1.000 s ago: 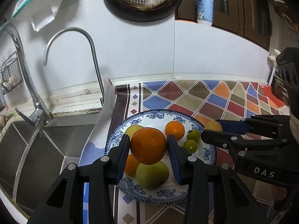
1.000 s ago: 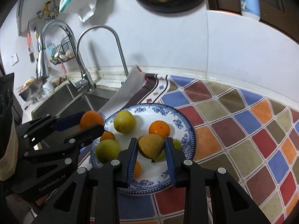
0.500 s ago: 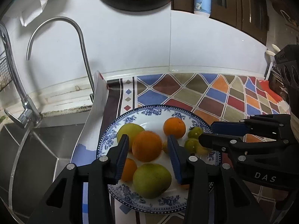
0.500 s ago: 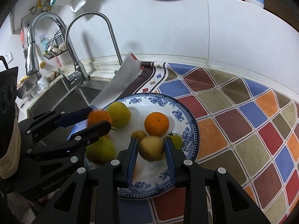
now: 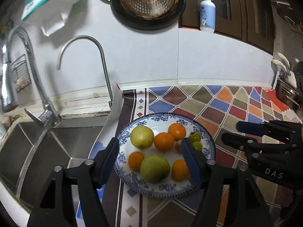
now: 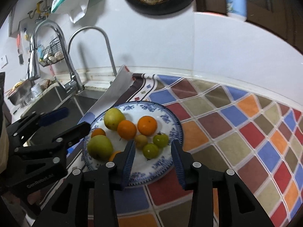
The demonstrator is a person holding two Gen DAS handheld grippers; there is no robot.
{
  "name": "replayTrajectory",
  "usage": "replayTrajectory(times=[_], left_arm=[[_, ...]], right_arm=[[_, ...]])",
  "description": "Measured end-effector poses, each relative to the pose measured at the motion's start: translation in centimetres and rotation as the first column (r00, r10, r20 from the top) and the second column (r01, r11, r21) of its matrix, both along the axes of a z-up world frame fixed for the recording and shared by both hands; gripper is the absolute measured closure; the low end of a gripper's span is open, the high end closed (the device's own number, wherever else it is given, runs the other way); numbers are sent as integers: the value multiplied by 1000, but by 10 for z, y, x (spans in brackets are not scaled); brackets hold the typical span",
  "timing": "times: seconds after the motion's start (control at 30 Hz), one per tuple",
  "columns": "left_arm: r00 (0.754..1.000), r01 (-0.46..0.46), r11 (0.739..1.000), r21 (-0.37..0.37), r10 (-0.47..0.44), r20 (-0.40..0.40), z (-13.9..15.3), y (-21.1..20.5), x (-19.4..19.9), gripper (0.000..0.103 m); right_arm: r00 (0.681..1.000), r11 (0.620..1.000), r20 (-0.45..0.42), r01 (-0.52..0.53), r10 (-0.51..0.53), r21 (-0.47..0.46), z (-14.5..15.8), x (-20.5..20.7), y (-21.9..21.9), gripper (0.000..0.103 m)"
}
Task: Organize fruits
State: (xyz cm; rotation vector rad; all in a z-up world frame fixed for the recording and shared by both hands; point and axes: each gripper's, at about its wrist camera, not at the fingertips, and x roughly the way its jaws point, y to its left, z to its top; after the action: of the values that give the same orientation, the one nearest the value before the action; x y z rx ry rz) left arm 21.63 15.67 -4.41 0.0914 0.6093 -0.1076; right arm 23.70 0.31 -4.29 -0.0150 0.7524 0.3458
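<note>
A blue-and-white plate (image 5: 208, 141) (image 6: 170, 117) on the patterned counter mat holds several fruits: oranges (image 5: 164, 142) (image 6: 126, 129), a yellow-green apple (image 5: 142, 137) (image 6: 113, 118), a green apple (image 5: 155, 168) (image 6: 100, 147), small green fruits (image 5: 195, 136) (image 6: 150, 150) and a small brownish fruit (image 6: 141, 141). My left gripper (image 5: 150, 157) is open and empty, held above the plate. My right gripper (image 6: 153, 152) is open and empty above the plate's near right side. Each gripper also shows in the other's view: the right (image 5: 251, 134), the left (image 6: 62, 121).
A steel sink (image 5: 37, 151) lies left of the plate, with two taps (image 5: 83, 60) behind it. A white sheet (image 6: 113, 92) curls up at the mat's left edge. A pan (image 5: 149, 1) hangs on the wall. A soap bottle (image 5: 207, 12) stands on the ledge.
Both grippers opened and let go: the orange from the left and the brownish fruit from the right now lie on the plate. Both grippers have drawn back and up.
</note>
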Motion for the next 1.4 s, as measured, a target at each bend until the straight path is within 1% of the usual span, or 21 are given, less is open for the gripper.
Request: replayTrajectory(times=[0.07, 0.1, 0.17, 0.27, 0.37, 0.47, 0.57, 0.77, 0.97, 1.2, 1.4], left_arm=[[1000, -10, 1000, 6, 10, 18, 4, -5, -13, 26], [1000, -15, 1000, 10, 15, 26, 6, -8, -19, 22], [999, -31, 999, 12, 31, 44, 10, -13, -34, 19], [996, -58, 998, 13, 57, 65, 16, -21, -56, 13], [995, -65, 998, 16, 64, 80, 21, -31, -76, 12], [992, -78, 997, 13, 76, 98, 27, -39, -95, 8], [989, -91, 996, 9, 89, 120, 32, -46, -116, 7], [983, -104, 995, 12, 101, 152, 42, -62, -159, 4], [980, -103, 995, 8, 101, 173, 48, -73, -193, 1], [977, -97, 995, 3, 94, 190, 53, -81, -223, 0], [976, -96, 995, -2, 94, 195, 55, -86, -241, 0]], right_arm=[[1000, 1000, 11, 29, -29, 2, 4, -11, -8, 54], [999, 999, 18, 42, -43, 4, 6, -17, -13, 53], [997, 998, 38, 70, -70, 6, 11, -32, -21, 43], [992, 994, 64, 106, -107, 6, 18, -54, -35, 35], [987, 991, 89, 135, -135, 2, 25, -76, -48, 31], [981, 987, 110, 158, -158, 4, 31, -96, -59, 25], [975, 984, 137, 177, -176, 3, 37, -118, -70, 21], [966, 980, 172, 197, -195, 7, 47, -161, -90, 19], [956, 977, 203, 214, -210, 7, 56, -197, -104, 17], [948, 974, 228, 228, -222, -2, 63, -232, -115, 17], [944, 973, 243, 230, -223, -1, 67, -253, -121, 17]])
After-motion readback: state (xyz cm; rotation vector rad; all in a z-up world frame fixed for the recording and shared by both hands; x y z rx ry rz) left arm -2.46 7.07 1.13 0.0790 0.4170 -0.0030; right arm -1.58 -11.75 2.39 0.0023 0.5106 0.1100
